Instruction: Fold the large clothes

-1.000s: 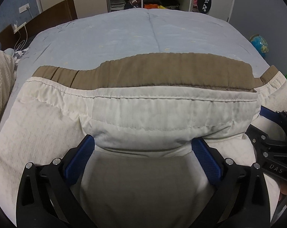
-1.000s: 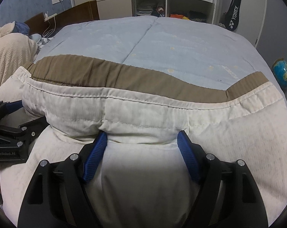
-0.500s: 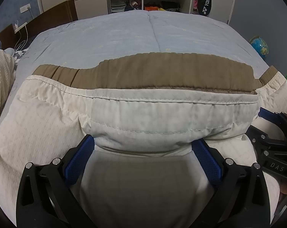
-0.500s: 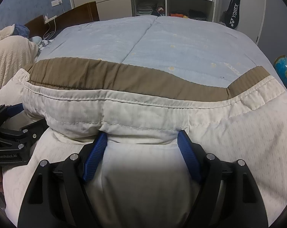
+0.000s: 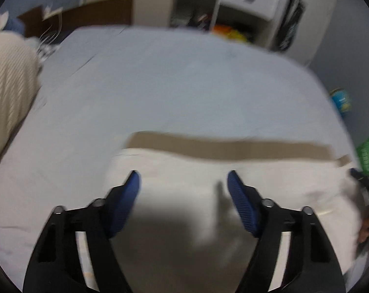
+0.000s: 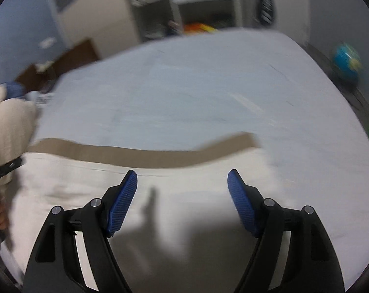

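Note:
A large cream garment (image 5: 257, 178) with a brown band (image 5: 233, 149) along its far edge lies flat on the light blue bed cover (image 5: 172, 85). It also shows in the right wrist view (image 6: 196, 195), with the brown band (image 6: 140, 156). My left gripper (image 5: 183, 178) is open and empty, raised above the garment's left part. My right gripper (image 6: 182, 177) is open and empty, raised above the garment's right part. Both views are motion-blurred. The right gripper (image 5: 362, 183) shows at the left wrist view's right edge.
A cream knitted blanket (image 5: 8, 92) lies on the bed's left side. A brown headboard (image 5: 86, 12) and white shelves (image 5: 233, 5) stand at the back. A globe (image 6: 345, 61) sits on the floor at the right. A green item (image 5: 367, 156) lies at the right edge.
Both grippers have let go of the folded cream edge, opened wide and lifted up and back. The garment now lies flat on the bed.

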